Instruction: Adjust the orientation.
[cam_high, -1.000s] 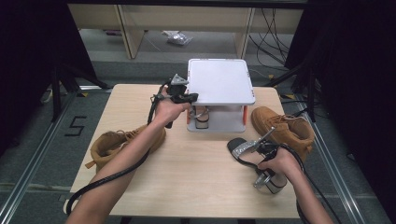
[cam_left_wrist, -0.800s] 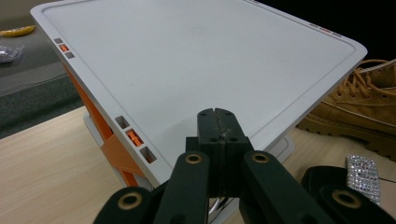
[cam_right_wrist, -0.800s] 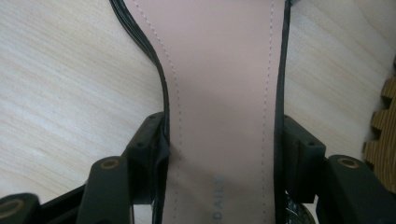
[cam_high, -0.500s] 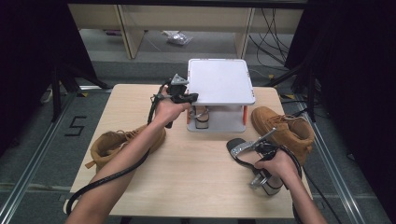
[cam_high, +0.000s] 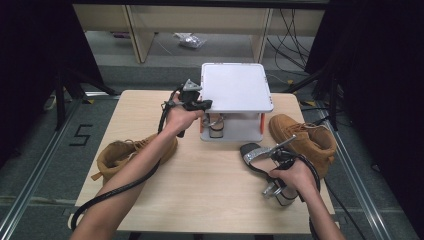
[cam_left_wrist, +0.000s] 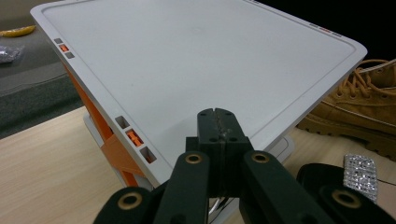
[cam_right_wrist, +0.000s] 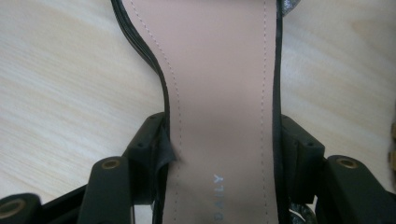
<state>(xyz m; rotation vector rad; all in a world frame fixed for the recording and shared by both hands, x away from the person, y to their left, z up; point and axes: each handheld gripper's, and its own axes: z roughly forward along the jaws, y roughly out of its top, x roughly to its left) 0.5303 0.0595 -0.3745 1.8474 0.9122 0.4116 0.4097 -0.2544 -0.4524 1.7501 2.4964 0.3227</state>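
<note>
Right gripper view: my right gripper (cam_right_wrist: 219, 154) is pinching the sandal (cam_right_wrist: 219, 84) by both edges; my left gripper's (cam_left_wrist: 218, 122) jaws are resting pressed together over the white rack (cam_left_wrist: 196, 60).

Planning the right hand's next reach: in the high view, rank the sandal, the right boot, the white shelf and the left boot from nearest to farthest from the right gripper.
1. Sandal: clamped in the right gripper.
2. Right boot: just beyond, at the table's right edge.
3. White shelf: at the table's far middle.
4. Left boot: at the left edge.

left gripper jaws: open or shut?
Shut. In the left gripper view the left gripper has its two black jaws pressed flat together, nothing between them, over the white rack top.
</note>
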